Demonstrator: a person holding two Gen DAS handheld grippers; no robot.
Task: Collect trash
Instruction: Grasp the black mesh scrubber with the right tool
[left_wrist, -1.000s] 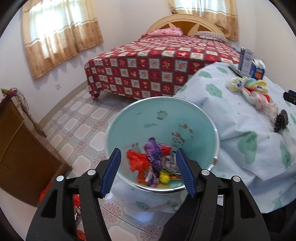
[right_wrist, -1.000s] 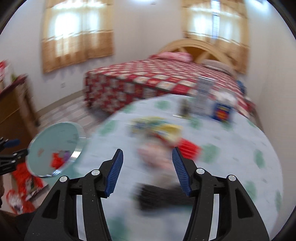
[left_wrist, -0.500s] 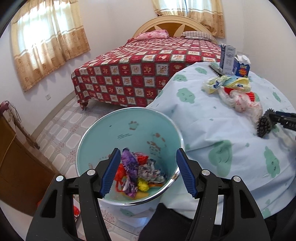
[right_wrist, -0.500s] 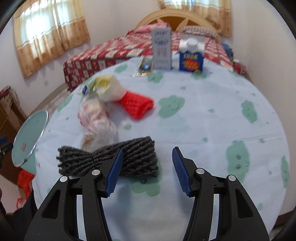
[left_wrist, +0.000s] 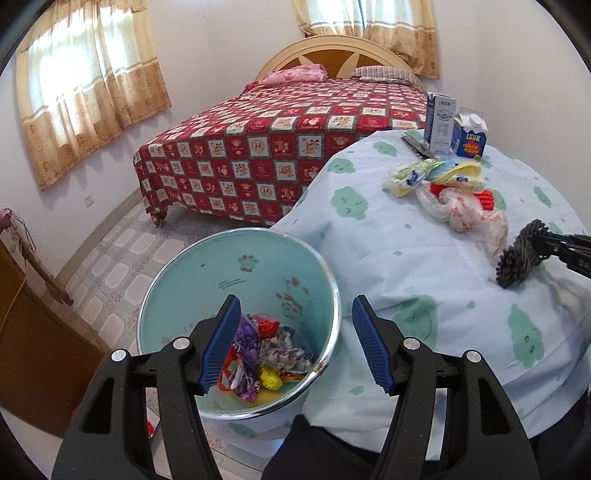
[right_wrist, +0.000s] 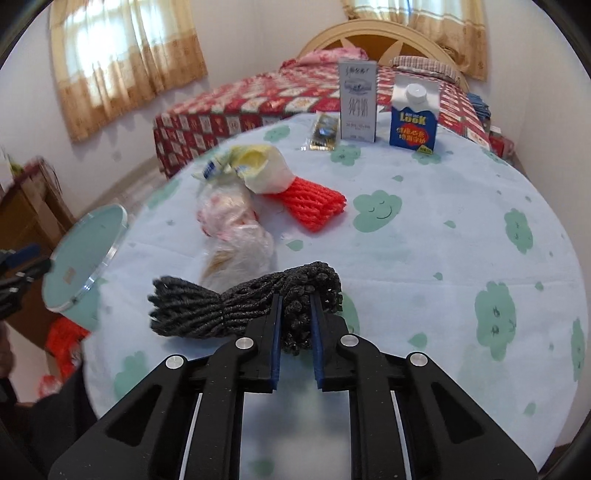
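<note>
Left wrist: trash (left_wrist: 266, 354) inside bin (left_wrist: 251, 258)

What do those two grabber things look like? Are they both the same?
Yes, they look the same. The left gripper and the right gripper each have a chunky black plastic frame with triangle-shaped cut-outs, round silver bolts at the joints, and two fingers lined with blue ribbed pads. No cables, labels or sleeves show.

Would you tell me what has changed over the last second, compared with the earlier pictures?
The right gripper has just closed its jaws on the black foam net, which lay free between them half a second ago. The left gripper remains open over the trash bin. The bags and cartons have not moved.
</note>
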